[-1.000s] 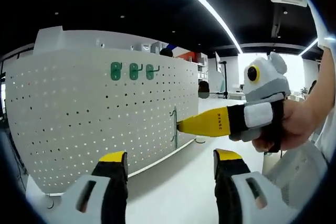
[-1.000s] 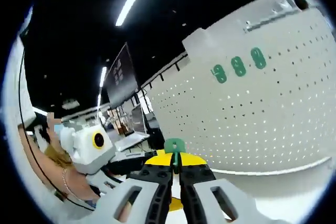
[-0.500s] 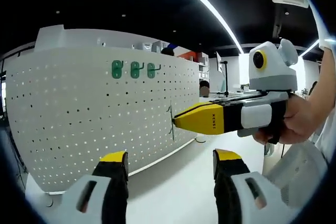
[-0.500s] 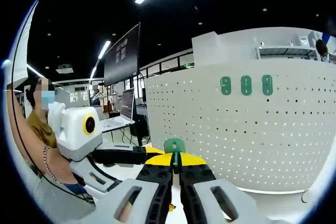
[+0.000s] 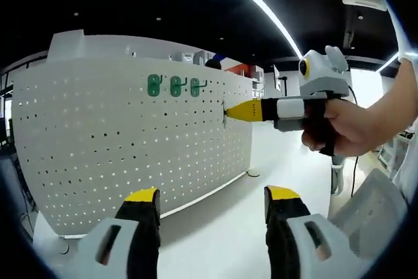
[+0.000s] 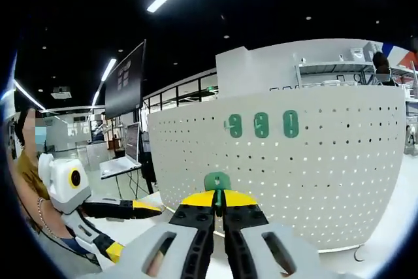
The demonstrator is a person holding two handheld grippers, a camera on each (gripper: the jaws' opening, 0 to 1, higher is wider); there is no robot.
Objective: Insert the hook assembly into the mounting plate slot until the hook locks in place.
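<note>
I see a matt white perforated metal pegboard (image 6: 313,155), a glossy green plastic hook (image 6: 217,181) between matt black-and-yellow plastic jaws, and a smooth white tabletop (image 5: 215,227).

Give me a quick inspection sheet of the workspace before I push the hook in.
Surface: white tabletop, bare where seen.
Job's things: white pegboard stands upright; three green hooks sit in a row near its top; a fourth green hook is pinched in the right gripper.
Clutter: nothing seen.
Grippers: right gripper shut on the hook, its tip near the pegboard's right edge in the left gripper view; left gripper open, holding nothing, set back from the board.
Cables: one dark cable hangs below the person's hand.
Surroundings: office with ceiling strip lights, a hanging dark screen, desks.
</note>
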